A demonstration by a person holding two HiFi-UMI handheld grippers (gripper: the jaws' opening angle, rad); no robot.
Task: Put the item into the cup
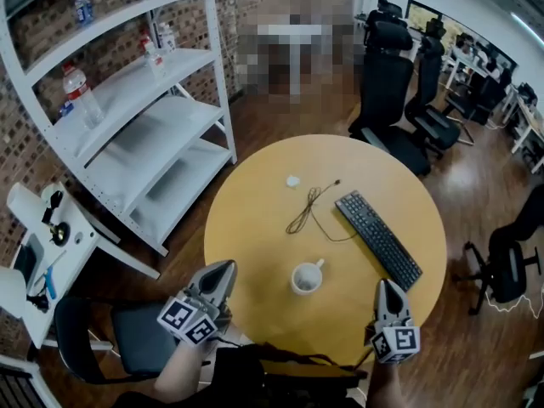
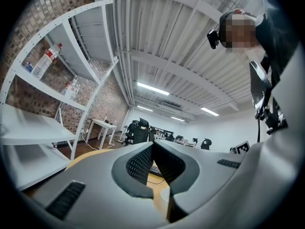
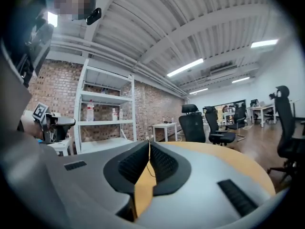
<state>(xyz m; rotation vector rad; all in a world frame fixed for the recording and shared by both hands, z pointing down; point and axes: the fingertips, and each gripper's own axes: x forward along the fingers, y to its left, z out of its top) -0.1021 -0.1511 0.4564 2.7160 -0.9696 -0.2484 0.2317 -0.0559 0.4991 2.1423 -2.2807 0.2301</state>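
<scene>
A white cup (image 1: 307, 277) with its handle to the upper right stands on the round yellow table (image 1: 255, 228), near the front edge. Further back lies a small white item (image 1: 292, 180), apart from the cup. My left gripper (image 1: 227, 267) hovers at the table's front left edge, left of the cup; its jaws meet at the tips with nothing between them (image 2: 153, 143). At the front right edge, right of the cup, my right gripper (image 1: 385, 284) is likewise shut and empty (image 3: 149, 143).
A thin dark cable (image 1: 308, 208) and a black keyboard (image 1: 378, 238) lie behind and right of the cup. White shelves (image 1: 136, 126) with water bottles stand at the left. Black office chairs (image 1: 387, 92) stand beyond the table, another (image 1: 501, 262) at the right.
</scene>
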